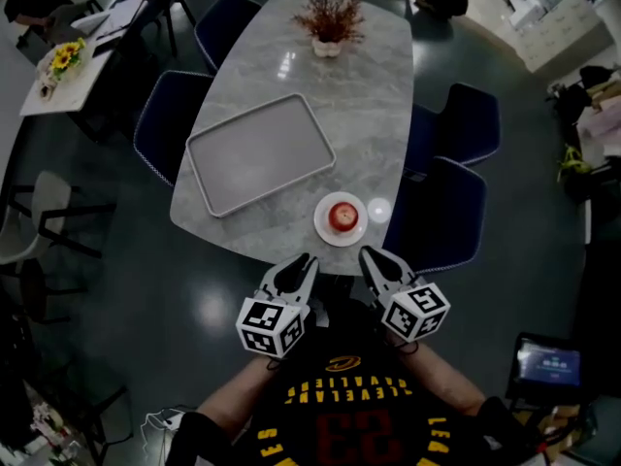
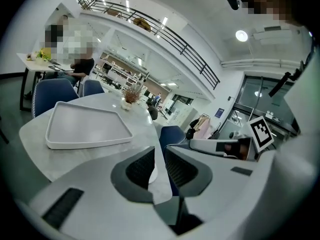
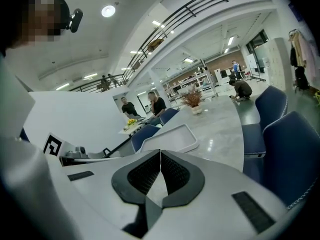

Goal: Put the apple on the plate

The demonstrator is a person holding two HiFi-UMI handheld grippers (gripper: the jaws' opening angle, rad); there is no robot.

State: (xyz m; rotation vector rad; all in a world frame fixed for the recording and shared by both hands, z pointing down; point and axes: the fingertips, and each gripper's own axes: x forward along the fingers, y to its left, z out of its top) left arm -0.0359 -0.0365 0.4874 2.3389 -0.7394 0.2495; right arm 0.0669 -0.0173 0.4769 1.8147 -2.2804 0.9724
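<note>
Right gripper pressed shut on nothing; left gripper parted by a sliver, likewise empty. Both held off the table, just short of its near edge.

Apple sitting on the plate, close to the near edge of the table, toward its right corner. Tray farther in, on the left side.

Judged done already. Risks from here:
- nudging the plate with a stray jaw and sliding it over that near edge
- re-gripping needlessly and rolling the apple off the shallow rim

Safest kept back.
</note>
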